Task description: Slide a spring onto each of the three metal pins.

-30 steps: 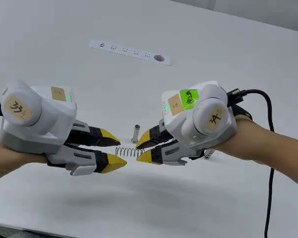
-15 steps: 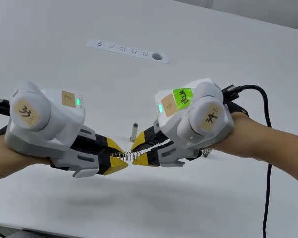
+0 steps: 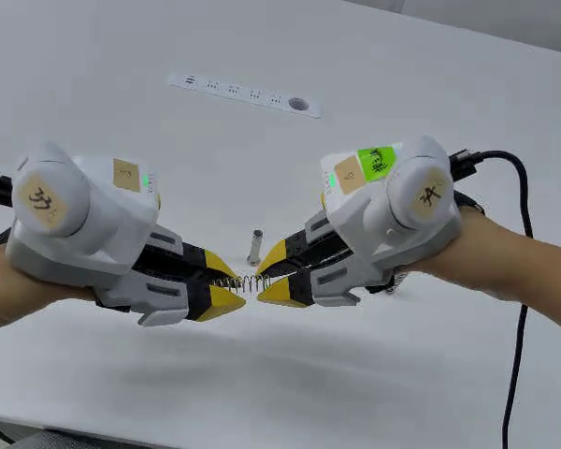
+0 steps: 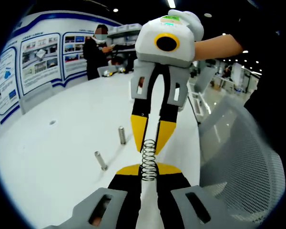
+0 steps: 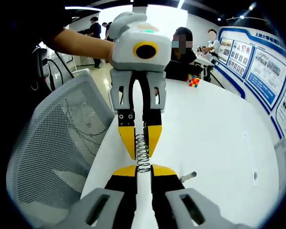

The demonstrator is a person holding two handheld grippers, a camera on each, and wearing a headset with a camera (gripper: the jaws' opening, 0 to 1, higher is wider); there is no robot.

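A small steel spring (image 3: 247, 280) hangs level above the white table, stretched between the two grippers. My left gripper (image 3: 226, 284) is shut on its left end and my right gripper (image 3: 275, 276) is shut on its right end. In the left gripper view the spring (image 4: 148, 159) runs from my own yellow tips up to the right gripper (image 4: 152, 138). The right gripper view has the spring (image 5: 142, 152) reaching up to the left gripper (image 5: 139, 139). One metal pin (image 3: 255, 246) stands upright on the table just behind the spring. Two pins (image 4: 121, 134) (image 4: 101, 160) appear in the left gripper view.
A white power strip (image 3: 243, 94) lies flat at the back of the table (image 3: 402, 112). A black cable (image 3: 524, 243) trails from the right gripper. A mesh chair (image 5: 57, 143) stands at the table's near edge. A colour cube (image 5: 194, 81) sits far off. People stand in the background.
The left gripper moved right to the spring's free end and its jaws shut on it. The right gripper kept hold of the spring and rose slightly.
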